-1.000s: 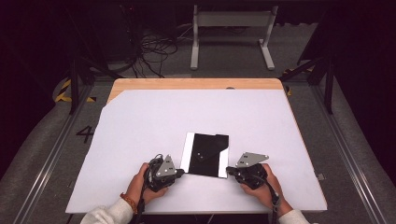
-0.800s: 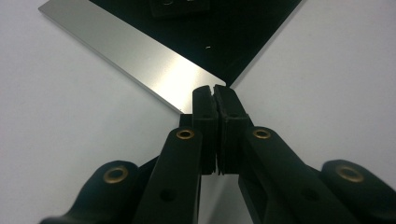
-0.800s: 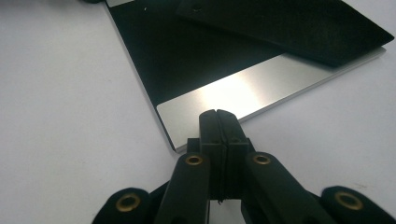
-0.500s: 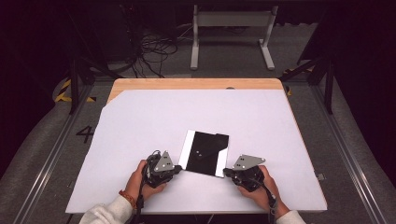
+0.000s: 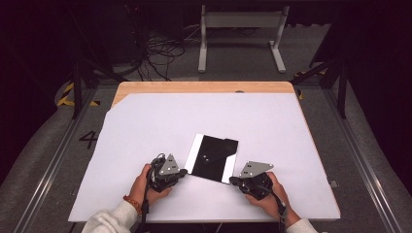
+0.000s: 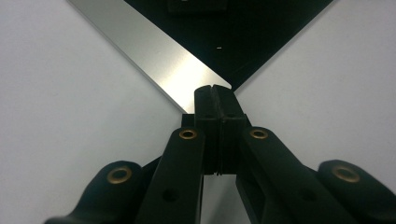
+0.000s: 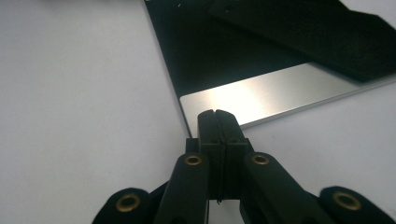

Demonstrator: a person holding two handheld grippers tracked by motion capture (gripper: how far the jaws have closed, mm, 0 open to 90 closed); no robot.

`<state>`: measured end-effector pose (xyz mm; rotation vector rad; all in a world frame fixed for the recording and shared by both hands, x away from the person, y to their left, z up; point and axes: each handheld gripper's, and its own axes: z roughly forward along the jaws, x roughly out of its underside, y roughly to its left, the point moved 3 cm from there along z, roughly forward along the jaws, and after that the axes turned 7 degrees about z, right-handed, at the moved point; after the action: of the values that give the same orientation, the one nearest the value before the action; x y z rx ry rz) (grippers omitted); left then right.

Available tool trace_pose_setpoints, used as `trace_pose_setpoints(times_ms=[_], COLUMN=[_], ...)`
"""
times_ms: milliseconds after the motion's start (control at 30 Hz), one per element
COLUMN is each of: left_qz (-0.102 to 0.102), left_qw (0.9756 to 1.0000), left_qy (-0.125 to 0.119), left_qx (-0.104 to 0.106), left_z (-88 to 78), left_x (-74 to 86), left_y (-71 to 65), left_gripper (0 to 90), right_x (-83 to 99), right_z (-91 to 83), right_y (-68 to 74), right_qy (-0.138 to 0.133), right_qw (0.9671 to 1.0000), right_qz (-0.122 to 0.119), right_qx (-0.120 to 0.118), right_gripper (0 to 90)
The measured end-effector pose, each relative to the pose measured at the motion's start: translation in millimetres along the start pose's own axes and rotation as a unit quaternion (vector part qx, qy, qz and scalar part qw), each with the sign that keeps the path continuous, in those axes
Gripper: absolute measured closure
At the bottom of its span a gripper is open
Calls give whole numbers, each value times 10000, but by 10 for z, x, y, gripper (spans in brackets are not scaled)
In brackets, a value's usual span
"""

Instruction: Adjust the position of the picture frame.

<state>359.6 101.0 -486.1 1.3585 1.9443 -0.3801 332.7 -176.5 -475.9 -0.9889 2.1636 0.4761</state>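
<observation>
Tools (image 5: 183, 171) nearer, plate (image 5: 212, 158) between them.

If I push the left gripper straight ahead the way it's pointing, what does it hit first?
Most likely the near corner of the black plate, at its silver strip. The left gripper, jaws shut, sits right at that corner; whether it already touches is unclear.

The left gripper (image 5: 182, 172) has been shifted slightly toward the near left corner of the flat black rectangular plate with 2 brushed silver edge strips (image 5: 213, 158), and its closed tips are now set at that corner. The right gripper (image 5: 234, 180) has been drawn a little nearer the plate's near right corner.
</observation>
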Motion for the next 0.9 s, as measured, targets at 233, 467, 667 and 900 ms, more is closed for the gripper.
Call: trace_pose_setpoints(times_ms=[233, 467, 667, 900], left_qz=[-24, 50, 69, 103], left_qw=[10000, 10000, 10000, 9999], left_qy=[-6, -5, 2, 41], left_qx=[24, -22, -7, 10], left_z=[-1, 1, 1, 2], left_x=[4, 3, 0, -7], left_y=[8, -3, 0, 7], left_gripper=[897, 899, 899, 900], right_x=[-179, -287, -345, -442], right_z=[-67, 6, 124, 215], right_y=[-385, -757, -934, -1025], right_qy=[-432, -609, -625, -590], right_qw=[9974, 9932, 9918, 9897], right_qz=[243, 432, 677, 736], right_qx=[523, 894, 891, 1075], right_gripper=[900, 900, 900, 900])
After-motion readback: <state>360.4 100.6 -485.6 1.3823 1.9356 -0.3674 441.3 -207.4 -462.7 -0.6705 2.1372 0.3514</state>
